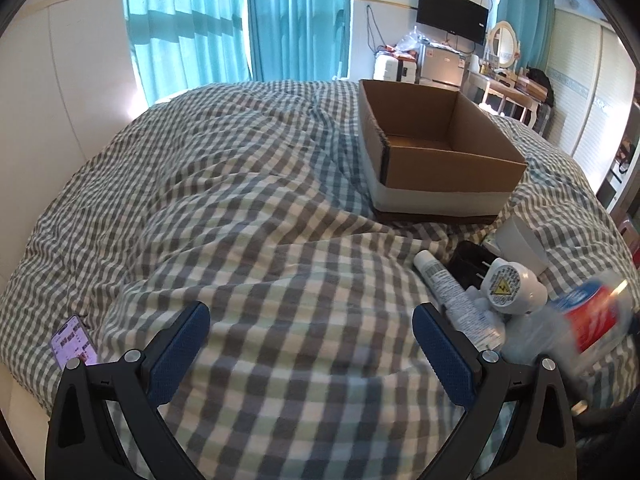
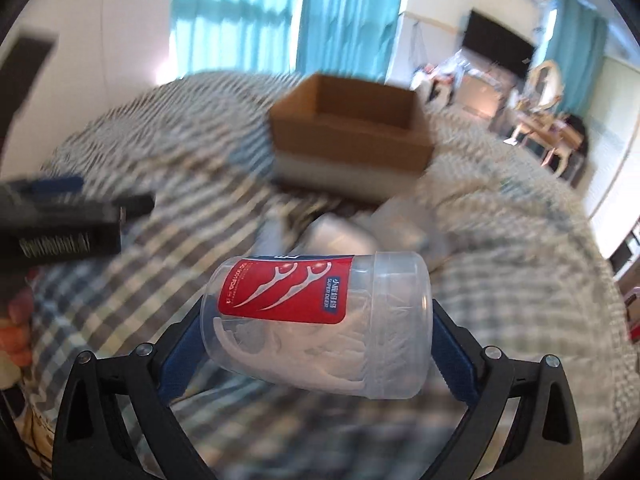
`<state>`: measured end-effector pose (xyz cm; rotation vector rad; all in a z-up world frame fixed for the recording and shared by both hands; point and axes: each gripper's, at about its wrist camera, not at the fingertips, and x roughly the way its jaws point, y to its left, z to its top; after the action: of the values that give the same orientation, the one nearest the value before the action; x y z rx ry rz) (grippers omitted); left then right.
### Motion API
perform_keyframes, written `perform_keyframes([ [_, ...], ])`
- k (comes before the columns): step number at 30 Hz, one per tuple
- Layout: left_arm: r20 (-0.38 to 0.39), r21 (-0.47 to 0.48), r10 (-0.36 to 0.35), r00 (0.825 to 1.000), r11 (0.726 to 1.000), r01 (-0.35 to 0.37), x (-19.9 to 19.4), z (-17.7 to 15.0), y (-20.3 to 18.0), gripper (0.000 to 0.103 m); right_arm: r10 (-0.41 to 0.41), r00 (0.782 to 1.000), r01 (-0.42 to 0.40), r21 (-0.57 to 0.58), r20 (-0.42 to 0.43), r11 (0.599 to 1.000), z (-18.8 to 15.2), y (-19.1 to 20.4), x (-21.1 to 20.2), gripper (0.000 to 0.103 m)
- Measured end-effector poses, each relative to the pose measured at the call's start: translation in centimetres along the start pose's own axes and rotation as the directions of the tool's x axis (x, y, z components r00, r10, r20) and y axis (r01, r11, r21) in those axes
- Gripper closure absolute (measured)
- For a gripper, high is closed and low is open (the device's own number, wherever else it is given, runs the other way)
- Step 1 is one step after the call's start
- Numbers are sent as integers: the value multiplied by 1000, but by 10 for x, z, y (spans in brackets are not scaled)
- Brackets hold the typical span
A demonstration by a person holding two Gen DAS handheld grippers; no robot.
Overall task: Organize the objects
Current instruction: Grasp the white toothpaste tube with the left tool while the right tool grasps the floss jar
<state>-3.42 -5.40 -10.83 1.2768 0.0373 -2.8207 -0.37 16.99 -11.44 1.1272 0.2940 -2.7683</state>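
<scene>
My right gripper (image 2: 316, 320) is shut on a clear floss-pick jar (image 2: 320, 320) with a red label, held sideways above the checked bedspread; the jar also shows blurred in the left wrist view (image 1: 592, 316). An open cardboard box (image 2: 352, 128) stands on the bed beyond it, and shows in the left wrist view (image 1: 440, 148), where its inside looks empty. My left gripper (image 1: 311, 320) is open and empty over the bedspread, left of a pile: a white tube (image 1: 456, 296), a white plug adapter (image 1: 508, 286), a black item (image 1: 468, 262) and a white cup (image 1: 520, 240).
A phone (image 1: 74, 344) with a lit screen lies at the bed's left edge. Teal curtains (image 1: 192, 28) hang behind the bed. A dressing table (image 1: 512, 84) and a TV (image 1: 452, 12) stand at the back right. The left gripper's body (image 2: 72, 220) shows at the left of the right wrist view.
</scene>
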Motion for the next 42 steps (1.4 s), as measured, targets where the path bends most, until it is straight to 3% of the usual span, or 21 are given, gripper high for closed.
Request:
perform_keyframes([
  [5,-12,59,-34,999,998,35,10,10,-31,0,-65,997,62,69,49,996,20,-46,-15,5],
  [12,-79,134,-68,995,988,78,42,16,-70,0,-90,994,82,126,59,989,24,-82,-13,5],
  [17,-144,137,-65,987,987,85,71,21,-84,1,-62,997,53,156,55,986,24,-101,-10,5],
  [22,-152,134,-59,987,988,80,88,25,-92,4,-34,998,25,180,52,983,24,-111,2,5],
  [24,-163,122,-67,984,989,88,95,27,-92,15,-12,999,6,187,35,982,24,-115,8,5],
  [25,-178,130,-68,982,987,92,101,27,-94,29,-5,1000,0,188,27,982,24,-114,11,5],
  [26,-203,144,-65,977,985,95,109,25,-96,36,4,1000,-7,190,18,982,24,-114,14,5],
  [27,-215,153,-67,974,983,101,114,27,-99,38,12,1000,-14,191,10,981,24,-115,17,5],
  [32,-231,211,-79,970,969,129,117,25,-112,68,37,999,-35,209,-4,977,24,-117,25,5],
  [36,-217,219,-100,971,965,148,106,26,-112,78,43,999,-38,213,-16,976,26,-117,29,5],
  [42,-201,176,-182,963,960,218,78,28,-96,79,26,1000,-24,203,-8,979,25,-115,23,6],
])
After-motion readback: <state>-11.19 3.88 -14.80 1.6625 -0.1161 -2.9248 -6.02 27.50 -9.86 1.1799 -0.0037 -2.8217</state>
